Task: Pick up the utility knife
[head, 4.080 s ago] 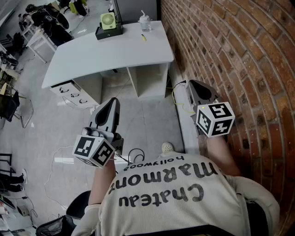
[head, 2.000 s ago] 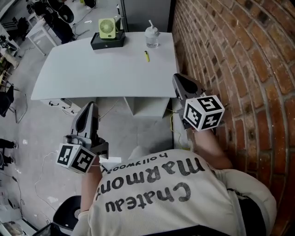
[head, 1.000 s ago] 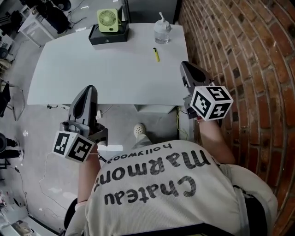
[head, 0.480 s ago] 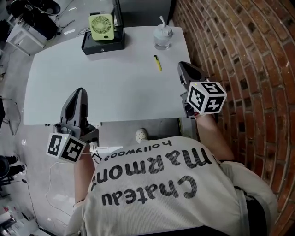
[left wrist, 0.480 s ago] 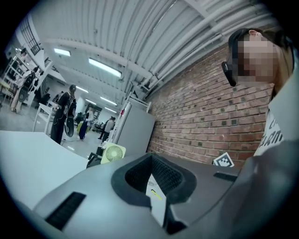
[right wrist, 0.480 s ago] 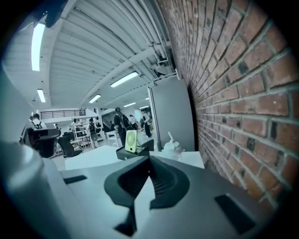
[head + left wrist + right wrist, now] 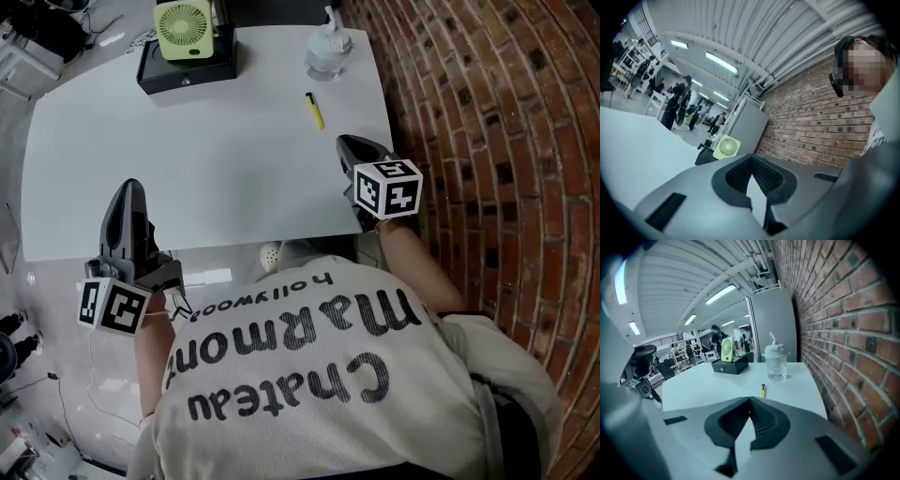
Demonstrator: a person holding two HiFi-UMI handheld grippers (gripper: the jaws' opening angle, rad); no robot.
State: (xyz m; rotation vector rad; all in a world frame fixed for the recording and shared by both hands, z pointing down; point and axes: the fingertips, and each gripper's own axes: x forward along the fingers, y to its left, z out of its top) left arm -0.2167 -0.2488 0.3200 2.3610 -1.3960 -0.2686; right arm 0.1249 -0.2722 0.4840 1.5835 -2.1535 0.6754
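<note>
White table (image 7: 187, 159), utility knife (image 7: 314, 111) well ahead of pressed-together right fingers (image 7: 354, 150); left fingers (image 7: 127, 211) likewise.

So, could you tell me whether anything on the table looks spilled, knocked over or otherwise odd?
Nothing stands out. The yellow utility knife lies flat on the white table, the lidded clear cup stands upright beyond it, and the green fan sits on its black box. No spill shows.
</note>
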